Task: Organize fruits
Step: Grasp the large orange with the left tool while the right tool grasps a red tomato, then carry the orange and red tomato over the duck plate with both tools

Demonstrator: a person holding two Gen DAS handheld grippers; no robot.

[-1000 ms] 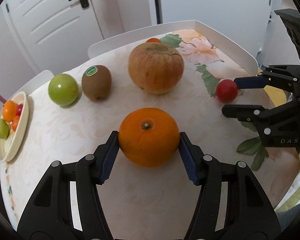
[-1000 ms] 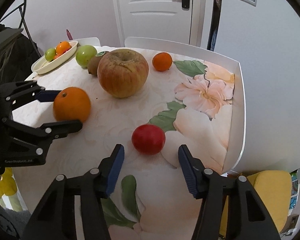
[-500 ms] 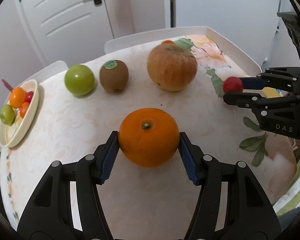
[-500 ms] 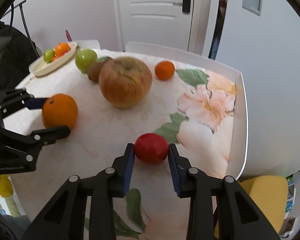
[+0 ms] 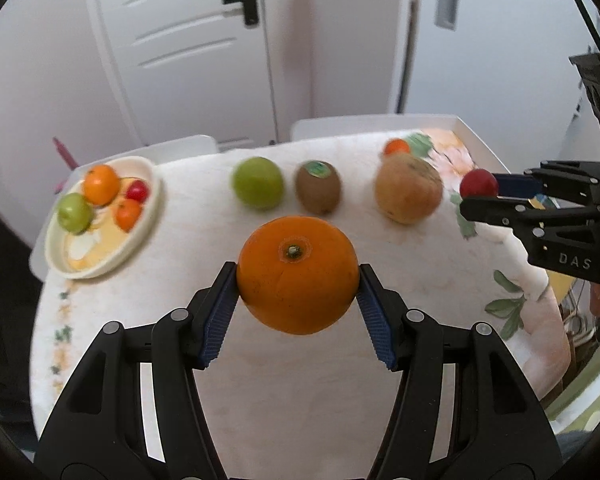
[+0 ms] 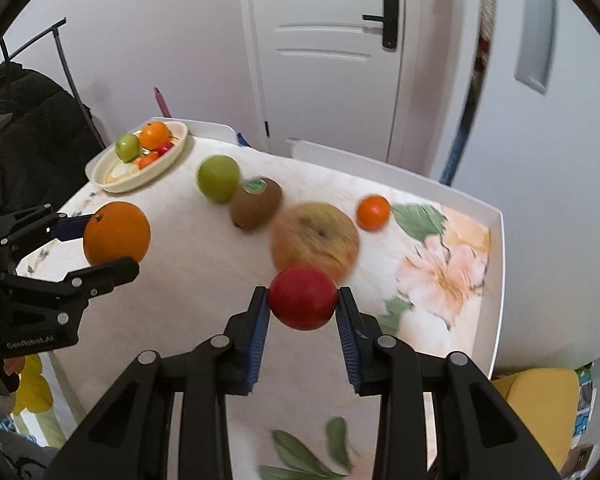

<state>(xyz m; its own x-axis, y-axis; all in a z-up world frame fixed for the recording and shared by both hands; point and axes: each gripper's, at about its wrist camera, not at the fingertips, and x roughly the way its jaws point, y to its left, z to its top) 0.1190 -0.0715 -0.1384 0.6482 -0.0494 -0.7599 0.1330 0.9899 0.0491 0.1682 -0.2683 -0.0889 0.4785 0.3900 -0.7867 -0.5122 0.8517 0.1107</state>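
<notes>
While both fruits hang clear of the flowered white tablecloth (image 5: 300, 400), the cream oval dish (image 5: 56, 256) at far left already holds a small green fruit, two small orange ones and a red one. Next comes the left gripper (image 5: 298, 300), clenched on the large round orange (image 5: 298, 274), its ribbed blue pads pressing the fruit's widest girth on either side, stem scar facing up. I judge the orange firm and fairly heavy, its dimpled peel giving decent friction; a grip across the middle suits it. Behind it on the cloth sit a green apple (image 5: 257, 183), a fuzzy brown kiwi (image 5: 318, 193) with a green sticker too small to read, a big russet apple (image 5: 408, 189) and a small tangerine (image 5: 396, 147). At right, the right gripper (image 6: 303, 314) grasps the smooth red round fruit (image 6: 303, 298) at its equator; glossy skin looks slippery, probably bruisable. Its body reads "DAS"; the left one's reads "GenRobot.AI".
</notes>
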